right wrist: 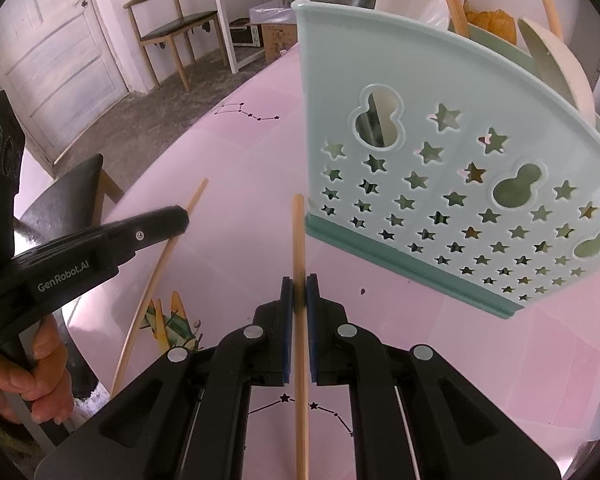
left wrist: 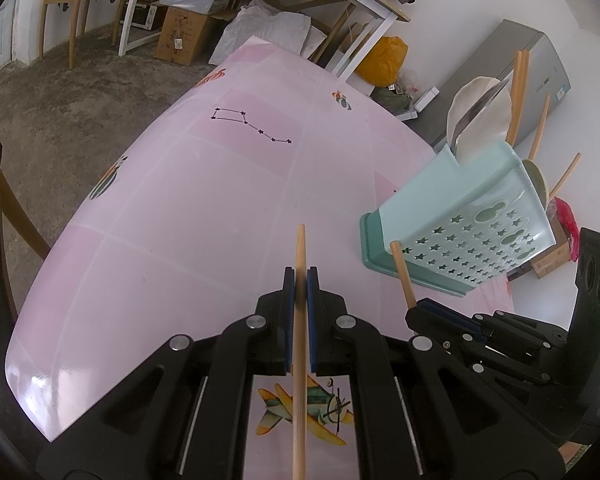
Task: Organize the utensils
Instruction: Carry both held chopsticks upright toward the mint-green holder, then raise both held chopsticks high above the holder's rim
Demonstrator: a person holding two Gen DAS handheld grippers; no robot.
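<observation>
Left gripper (left wrist: 300, 276): my jaws are pinched on a chopstick, gripped along its length between the blue pads.
Left chopstick (left wrist: 300, 360): pale wood, round and slender; it runs straight through my jaws, with its tip poking out past the pads above the counter (left wrist: 180, 200).
Right gripper (right wrist: 299, 286): my jaws are pressed onto a second chopstick.
Right chopstick (right wrist: 300, 360): same pale wood, thin and straight; its tip sits just beside the lower corner of the utensil holder.
Utensil holder (right wrist: 440, 184): light teal plastic with a darker teal base, its wall pierced with star and gourd-shaped holes; it stands on the pink counter, to the right of both grippers.
Holder contents: more wooden chopsticks (left wrist: 518, 96), a cream spoon (left wrist: 480, 120), and a metal utensil.
</observation>
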